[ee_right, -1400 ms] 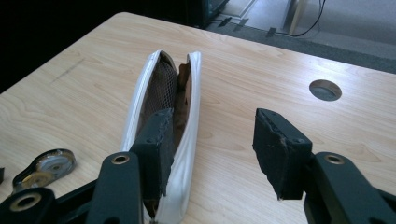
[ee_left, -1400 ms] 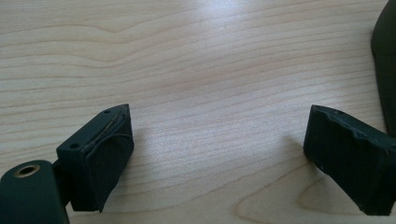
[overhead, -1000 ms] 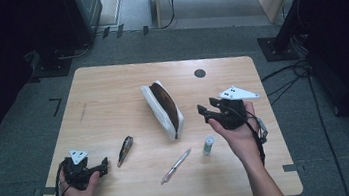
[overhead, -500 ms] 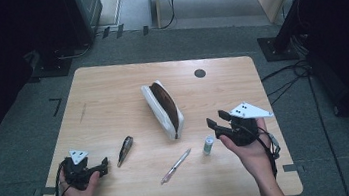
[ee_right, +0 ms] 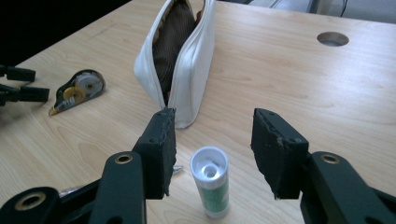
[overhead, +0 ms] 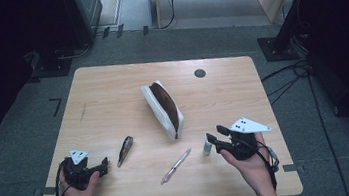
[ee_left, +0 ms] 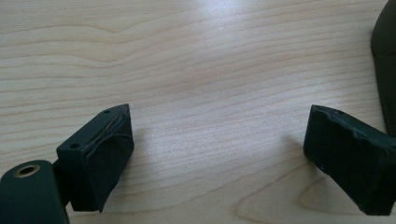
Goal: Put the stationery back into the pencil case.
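A white pencil case [overhead: 164, 109] [ee_right: 182, 60] lies unzipped at the table's middle, its brown lining showing. Near its front end lies a small white-and-green glue stick [overhead: 207, 148] [ee_right: 211, 186]. My right gripper [overhead: 215, 133] [ee_right: 212, 126] hovers low over it, open, a jaw on either side and neither pad touching. A pen [overhead: 176, 166] lies left of the stick. A dark correction tape roller [overhead: 125, 150] [ee_right: 77, 91] lies further left. My left gripper [overhead: 104, 163] [ee_left: 217, 126] rests open on the wood beside the roller, nothing between its jaws.
The wooden table [overhead: 112, 100] has a round cable hole [overhead: 199, 73] [ee_right: 332, 38] at the back right. The roller's dark edge [ee_left: 385, 60] shows at the right of the left gripper view. Dark stands and cables sit on the grey floor around the table.
My right gripper has moved back toward the near edge and lower, from beside the pencil case to over the glue stick. The left gripper has stayed put.
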